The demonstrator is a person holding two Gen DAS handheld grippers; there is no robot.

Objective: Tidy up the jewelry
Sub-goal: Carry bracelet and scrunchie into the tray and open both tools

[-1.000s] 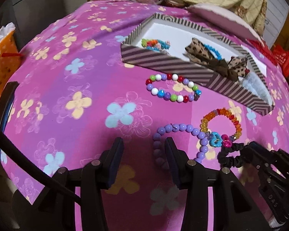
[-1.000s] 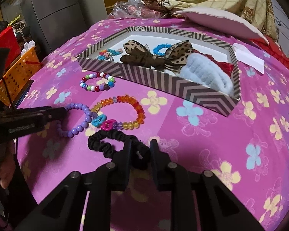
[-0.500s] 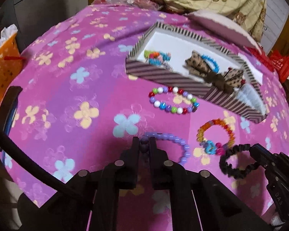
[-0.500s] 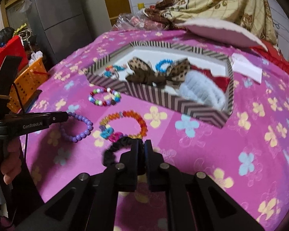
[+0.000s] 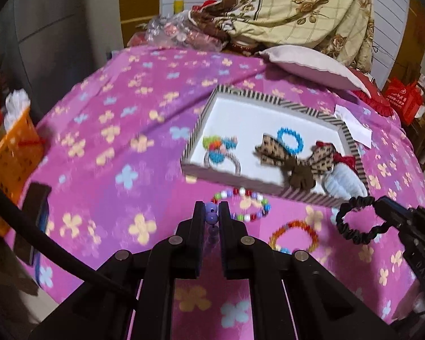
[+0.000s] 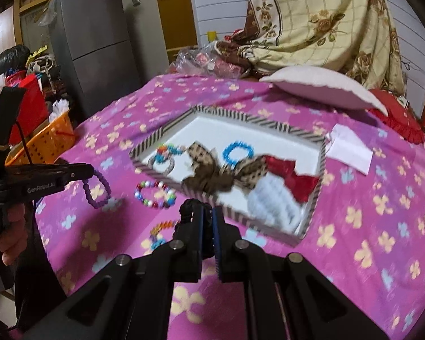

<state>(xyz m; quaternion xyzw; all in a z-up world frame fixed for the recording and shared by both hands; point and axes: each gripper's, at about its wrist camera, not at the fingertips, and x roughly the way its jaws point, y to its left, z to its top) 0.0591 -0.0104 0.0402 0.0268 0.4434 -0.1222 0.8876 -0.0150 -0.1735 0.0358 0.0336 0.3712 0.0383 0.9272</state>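
My left gripper (image 5: 211, 212) is shut on a purple bead bracelet (image 5: 211, 217) and holds it lifted above the pink flowered cloth; the bracelet hangs from it in the right wrist view (image 6: 97, 188). My right gripper (image 6: 207, 212) is shut on a black scrunchie (image 6: 188, 208), seen as a hanging loop in the left wrist view (image 5: 357, 221). The striped box (image 5: 229, 175) holds a leopard bow (image 5: 291, 158), a blue bracelet (image 5: 290, 140) and other pieces. A multicolour bead bracelet (image 5: 240, 205) and an orange bracelet (image 5: 294, 235) lie on the cloth before the box.
A white pillow (image 5: 311, 65) and a folded blanket (image 5: 297, 8) lie behind the box. A white paper (image 5: 352, 126) lies at the box's right corner. An orange basket (image 5: 11, 153) stands off the left edge. A grey fridge (image 6: 93, 45) stands at the back left.
Both grippers closed on their items and lifted them off the cloth: the left with the purple bracelet, the right with the black scrunchie. Both rose and moved toward the box.
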